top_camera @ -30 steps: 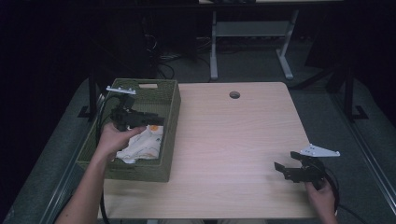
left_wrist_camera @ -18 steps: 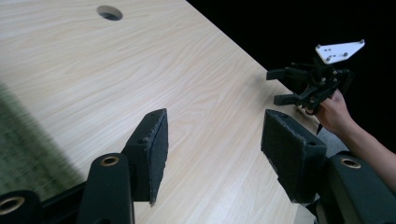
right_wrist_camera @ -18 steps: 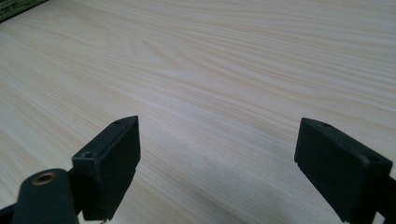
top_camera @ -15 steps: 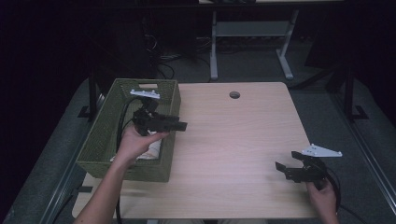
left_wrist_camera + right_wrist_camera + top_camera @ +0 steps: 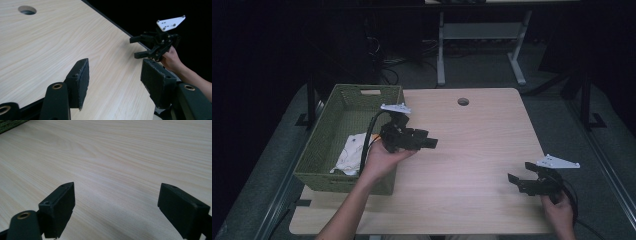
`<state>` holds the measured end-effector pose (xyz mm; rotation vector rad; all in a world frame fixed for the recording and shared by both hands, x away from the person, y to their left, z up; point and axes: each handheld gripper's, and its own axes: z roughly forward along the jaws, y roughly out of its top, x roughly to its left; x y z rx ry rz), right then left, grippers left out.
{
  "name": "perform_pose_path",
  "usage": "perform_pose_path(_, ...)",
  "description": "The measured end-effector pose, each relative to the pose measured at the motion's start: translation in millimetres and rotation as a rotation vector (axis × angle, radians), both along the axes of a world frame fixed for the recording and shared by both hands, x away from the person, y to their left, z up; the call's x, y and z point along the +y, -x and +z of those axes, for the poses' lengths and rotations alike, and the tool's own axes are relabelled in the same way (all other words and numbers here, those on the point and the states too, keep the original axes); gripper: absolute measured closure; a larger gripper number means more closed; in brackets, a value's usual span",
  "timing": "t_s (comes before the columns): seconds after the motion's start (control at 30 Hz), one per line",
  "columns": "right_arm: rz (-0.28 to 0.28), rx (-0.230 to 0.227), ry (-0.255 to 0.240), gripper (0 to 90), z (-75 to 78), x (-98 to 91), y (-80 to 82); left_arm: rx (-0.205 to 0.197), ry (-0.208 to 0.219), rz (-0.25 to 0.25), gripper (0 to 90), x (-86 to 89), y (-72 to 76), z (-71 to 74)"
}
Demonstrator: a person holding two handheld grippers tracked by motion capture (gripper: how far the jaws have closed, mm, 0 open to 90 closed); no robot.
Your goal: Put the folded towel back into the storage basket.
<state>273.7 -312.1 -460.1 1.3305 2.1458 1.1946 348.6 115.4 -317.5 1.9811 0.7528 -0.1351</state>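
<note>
At near right table edge: right hand (image 5: 558, 209) low, right gripper (image 5: 521, 181) just above wood, pointed left, jaws spread wide, nothing between. Grey plate (image 5: 557, 161) on top. From right gripper view: both pads (image 5: 60, 207) over bare table (image 5: 120, 160), green basket corner (image 5: 10, 123) at far upper left.

At left, farther in: left forearm (image 5: 349, 212) angled up from bottom edge, left hand (image 5: 382, 159) raised beside basket (image 5: 347, 182) right wall. Left gripper (image 5: 430, 143) held above table (image 5: 482, 150), pointed right, past basket rim. Jaws parted, empty. From left gripper view: pads (image 5: 81, 82) apart over wood grain, other gripper (image 5: 140, 46) and its hand (image 5: 172, 58) beyond table's far edge, round hole (image 5: 27, 10) at upper left.

Inside basket: white cloth (image 5: 349, 152) crumpled on floor, left of and below left gripper, well apart from its jaws. Hole (image 5: 463, 101) near far table edge.
</note>
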Motion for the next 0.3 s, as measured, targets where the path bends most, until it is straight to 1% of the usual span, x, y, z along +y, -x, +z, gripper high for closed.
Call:
perform_pose_path(0.07, 0.001, -0.001, 0.000, 13.9, -0.3, -0.5, -0.1, -0.006, 0.003, 0.000, 39.8, -8.3, 4.2, -2.9)
perform_pose_path(0.1, 0.001, -0.001, 0.000, 14.0, -0.3, -0.6, 0.0, -0.007, 0.003, -0.012, 39.6, -12.5, 6.0, -4.4)
perform_pose_path(0.2, 0.001, 0.000, 0.001, 13.9, -0.1, -0.3, 0.3, -0.020, -0.015, -0.026, 38.3, -28.2, 15.0, -8.8)
perform_pose_path(0.23, 0.002, -0.003, 0.002, 13.9, 0.1, -0.2, 0.5, -0.021, -0.005, -0.031, 38.0, -33.6, 18.9, -10.9)
perform_pose_path(0.27, 0.000, -0.003, 0.000, 14.0, 0.5, 0.1, 1.1, -0.021, 0.000, -0.047, 37.6, -39.0, 22.9, -13.4)
perform_pose_path(0.3, 0.002, -0.007, 0.003, 13.9, 0.6, -0.1, 1.3, -0.029, -0.008, -0.057, 37.6, -44.6, 26.7, -16.6)
